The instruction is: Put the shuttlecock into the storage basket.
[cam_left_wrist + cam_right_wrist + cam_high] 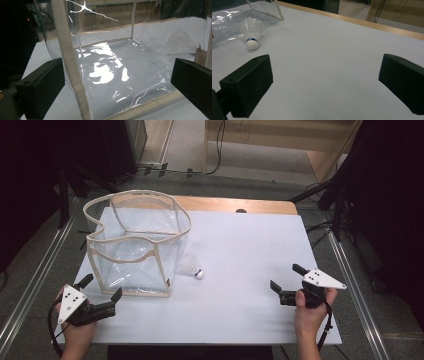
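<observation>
A clear plastic bag [135,245] with cream fabric trim stands open on the left of the white table [240,250]. A white shuttlecock [192,269] lies on the table just right of the bag, its cork end pointing right. My left gripper [102,287] is open at the bag's near left corner, jaws to either side of the trimmed corner edge [71,67]. Through the plastic the shuttlecock [181,40] shows faintly. My right gripper [285,279] is open at the table's right, pointing left. In the right gripper view the shuttlecock [252,31] lies far ahead at the upper left.
The table's wooden back edge [235,205] runs behind the white surface. Metal rails [350,285] flank the table on both sides. Cables and dark stands sit on the floor beyond the far edge.
</observation>
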The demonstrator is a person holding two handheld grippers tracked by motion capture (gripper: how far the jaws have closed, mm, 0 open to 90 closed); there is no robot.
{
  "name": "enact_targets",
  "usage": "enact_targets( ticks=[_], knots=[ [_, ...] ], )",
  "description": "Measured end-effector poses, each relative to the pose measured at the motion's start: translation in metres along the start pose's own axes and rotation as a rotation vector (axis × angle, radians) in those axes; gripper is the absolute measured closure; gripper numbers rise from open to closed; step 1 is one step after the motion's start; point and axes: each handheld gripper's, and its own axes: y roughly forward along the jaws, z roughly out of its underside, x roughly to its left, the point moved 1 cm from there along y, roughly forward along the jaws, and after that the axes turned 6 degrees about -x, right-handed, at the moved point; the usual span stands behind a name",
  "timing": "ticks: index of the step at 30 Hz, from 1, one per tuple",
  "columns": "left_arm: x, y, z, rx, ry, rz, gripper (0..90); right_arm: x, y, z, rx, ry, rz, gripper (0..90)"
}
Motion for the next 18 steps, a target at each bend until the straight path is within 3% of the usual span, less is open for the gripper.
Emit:
enact_targets(
  ticks=[13,18],
  knots=[
    [-0.001,0.0,0.0,0.002,0.0,0.005,0.0,0.017,0.023,-0.021,0.045,-0.073,-0.054,0.0],
    [-0.001,0.001,0.0,0.002,0.0,0.006,0.0,0.021,0.028,-0.028,0.053,-0.079,-0.066,0.0]
  ],
)
